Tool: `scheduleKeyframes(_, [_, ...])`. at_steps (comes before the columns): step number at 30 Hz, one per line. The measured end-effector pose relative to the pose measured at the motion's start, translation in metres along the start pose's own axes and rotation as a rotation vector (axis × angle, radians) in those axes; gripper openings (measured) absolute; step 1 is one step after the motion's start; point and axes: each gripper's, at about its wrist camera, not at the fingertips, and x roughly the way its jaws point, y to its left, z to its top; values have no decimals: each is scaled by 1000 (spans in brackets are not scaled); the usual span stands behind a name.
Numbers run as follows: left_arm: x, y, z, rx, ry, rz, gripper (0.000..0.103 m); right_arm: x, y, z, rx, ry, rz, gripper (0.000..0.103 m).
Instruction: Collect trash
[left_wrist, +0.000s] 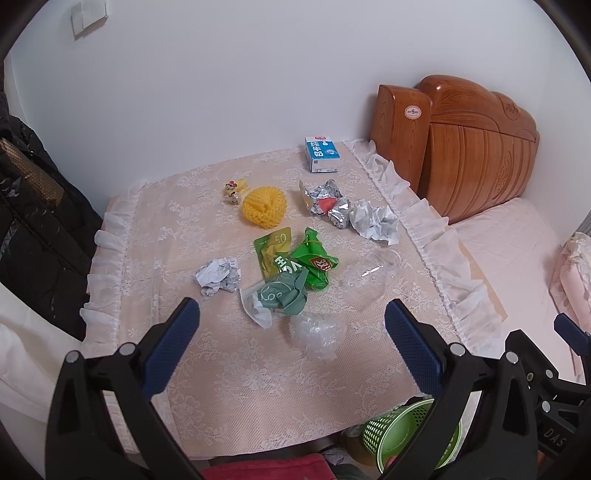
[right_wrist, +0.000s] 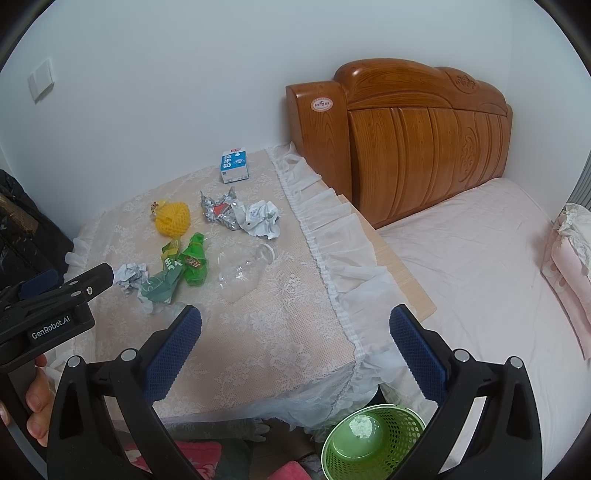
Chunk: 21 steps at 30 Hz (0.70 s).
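Note:
Trash lies scattered on the lace-covered table: a clear plastic wad, a teal and white wrapper, green snack wrappers, a crumpled receipt, a clear bottle, foil, white paper, a yellow foam net and a milk carton. My left gripper hangs open just above the plastic wad. My right gripper is open over the table's near right corner, holding nothing. A green mesh bin stands on the floor below, with one pale wad inside.
A small toy figure sits by the foam net. A wooden headboard and a pink-sheeted bed are to the right of the table. A dark jacket hangs at the left. A hand grips the left tool.

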Motion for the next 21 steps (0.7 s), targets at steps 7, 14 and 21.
scheduleKeyframes(7, [-2,2,-1,-5,0,0,96,-1,0,0,-1,0,1,101])
scheduleKeyframes(14, [-3,4,-1,-8,1,-2,96,-2,0,-4,-2,0,-2,101])
scheduleKeyframes(21, [-3,5,-1,-10,3,-4,96,-3,0,-3,-2,3,0,101])
